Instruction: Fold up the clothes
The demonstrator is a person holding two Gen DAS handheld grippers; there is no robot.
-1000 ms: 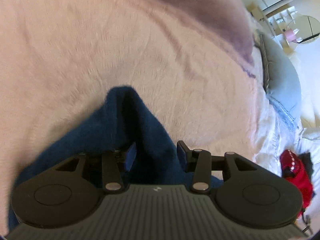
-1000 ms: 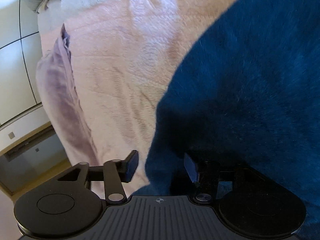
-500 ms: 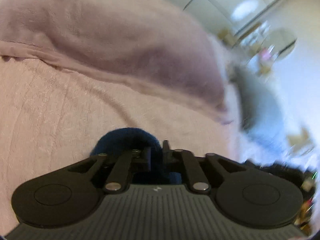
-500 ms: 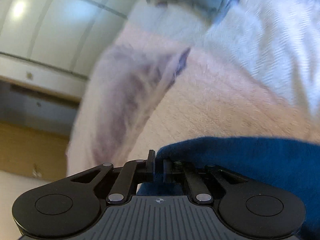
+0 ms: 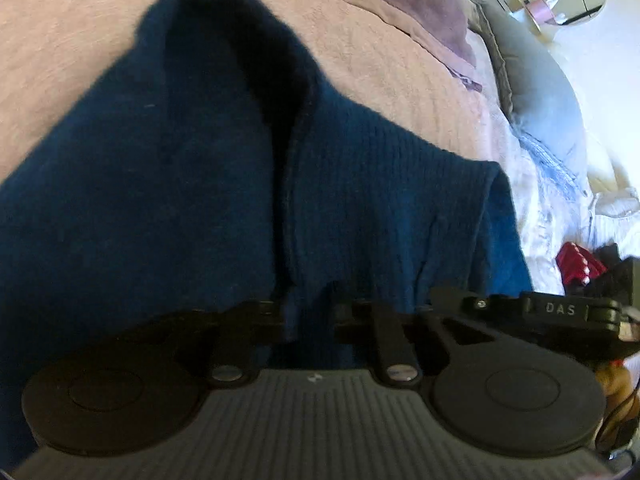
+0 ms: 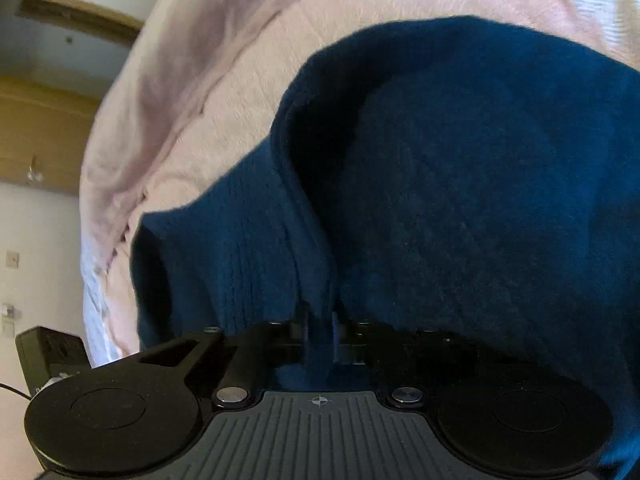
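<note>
Starting at the fingertips: the left gripper (image 5: 308,320) has just been closing and is now pinched tight on a fold of the blue knit sweater (image 5: 200,184), right next to a stitched seam running up from the jaws. Same deal with the right gripper (image 6: 319,336), jaws just closed, a ridge of the same blue knit squeezed between them.

From both pinch points the sweater drapes away in big loose folds, part of it bunched up and part resting on the pink blanket (image 5: 80,20) covering the bed. Off to the side there's a grey pillow (image 5: 548,112) and something red (image 5: 580,264) at the bed's edge, nothing to do with this.

So I'd say this is the grab-and-lift stage, both edges secured, no proper fold made yet. Next move probably needs both hands pulling apart to stretch the fabric flat, then laying it down evenly on the blanket. Knit this floppy will sag in the middle if the hands aren't kept level.
</note>
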